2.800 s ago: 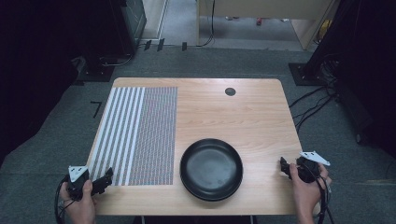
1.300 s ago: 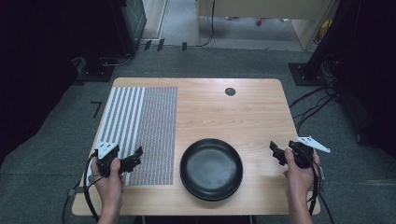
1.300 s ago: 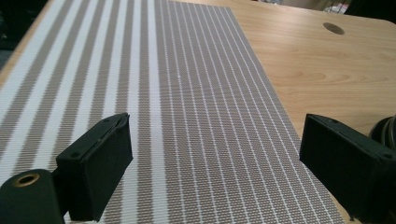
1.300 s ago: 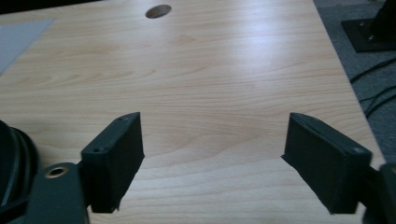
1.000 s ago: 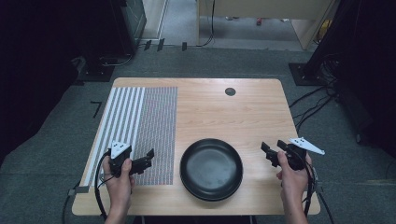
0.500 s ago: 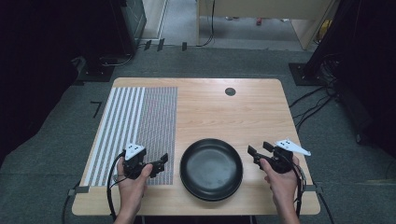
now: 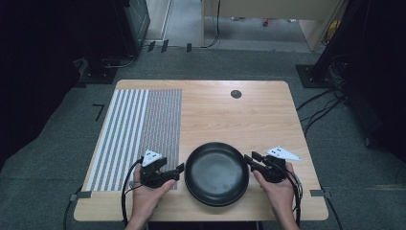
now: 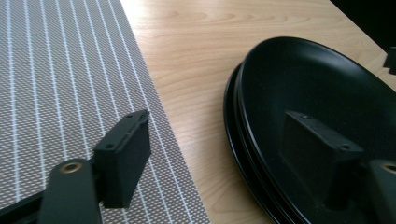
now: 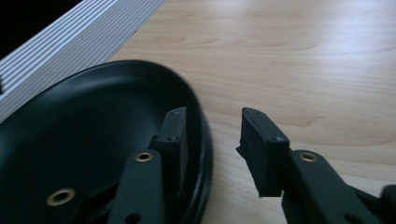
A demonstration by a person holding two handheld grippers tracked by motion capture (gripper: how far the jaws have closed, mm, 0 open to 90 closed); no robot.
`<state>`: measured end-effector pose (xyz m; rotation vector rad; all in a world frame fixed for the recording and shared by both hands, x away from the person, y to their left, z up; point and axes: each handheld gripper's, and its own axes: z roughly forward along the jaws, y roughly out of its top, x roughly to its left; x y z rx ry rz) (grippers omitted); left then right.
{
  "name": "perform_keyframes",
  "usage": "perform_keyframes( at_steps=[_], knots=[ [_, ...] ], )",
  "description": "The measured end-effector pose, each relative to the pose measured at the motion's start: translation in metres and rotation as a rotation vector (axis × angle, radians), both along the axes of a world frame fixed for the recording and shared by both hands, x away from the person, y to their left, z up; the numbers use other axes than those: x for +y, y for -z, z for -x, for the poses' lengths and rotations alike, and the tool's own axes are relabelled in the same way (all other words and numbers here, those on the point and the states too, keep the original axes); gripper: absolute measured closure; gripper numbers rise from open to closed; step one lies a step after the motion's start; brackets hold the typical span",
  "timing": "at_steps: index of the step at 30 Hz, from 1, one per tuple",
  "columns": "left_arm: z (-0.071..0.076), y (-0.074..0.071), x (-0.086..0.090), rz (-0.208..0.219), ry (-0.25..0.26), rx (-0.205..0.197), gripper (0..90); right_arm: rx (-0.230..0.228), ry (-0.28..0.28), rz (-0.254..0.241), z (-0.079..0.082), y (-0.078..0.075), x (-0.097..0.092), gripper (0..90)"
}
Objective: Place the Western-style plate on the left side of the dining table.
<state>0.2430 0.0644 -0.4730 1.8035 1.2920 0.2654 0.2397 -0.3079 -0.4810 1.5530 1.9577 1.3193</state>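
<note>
High view: two black plates (image 7: pixel 216 173), stacked, sit near the desk's (image 7: pixel 230 115) front edge, just right of a striped mat (image 7: pixel 139 129); the left hand-held gripper (image 7: pixel 178 169), jaws wide, straddles their left rim; the right hand-held gripper (image 7: pixel 250 158), jaws moderately apart, straddles their right rim.

We counted one wooden table (image 7: pixel 268 115), one striped placemat (image 7: pixel 139 132) at its left side, and one small dark disc (image 7: pixel 235 94) near the upper edge. Lower centre sat black plates (image 7: pixel 216 173); the left gripper view showed two stacked rims. Two grippers, left (image 7: pixel 180 168) and right (image 7: pixel 249 158), appeared, one per hand.
</note>
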Motion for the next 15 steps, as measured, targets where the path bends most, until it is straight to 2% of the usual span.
perform_keyframes(
  at_steps=[2,4,8,12,15],
  knots=[
    [0.001,0.001,-0.002,0.0,0.007,-0.001,30.9,0.017,-0.019,-0.008,0.0,0.001,0.002,65.2],
    [0.003,0.002,-0.004,0.0,0.023,-0.002,35.7,0.03,-0.006,-0.013,0.001,0.002,0.004,69.1],
    [0.005,0.006,-0.01,0.014,0.063,0.014,46.8,0.065,0.013,-0.106,0.005,0.005,0.006,71.8],
    [0.006,0.01,-0.013,0.003,0.082,0.031,50.6,0.058,0.05,-0.082,0.007,0.005,0.006,75.8],
    [0.006,0.011,-0.014,0.012,0.098,0.045,53.5,0.08,0.062,-0.083,0.006,0.006,0.005,76.0]
  ],
)
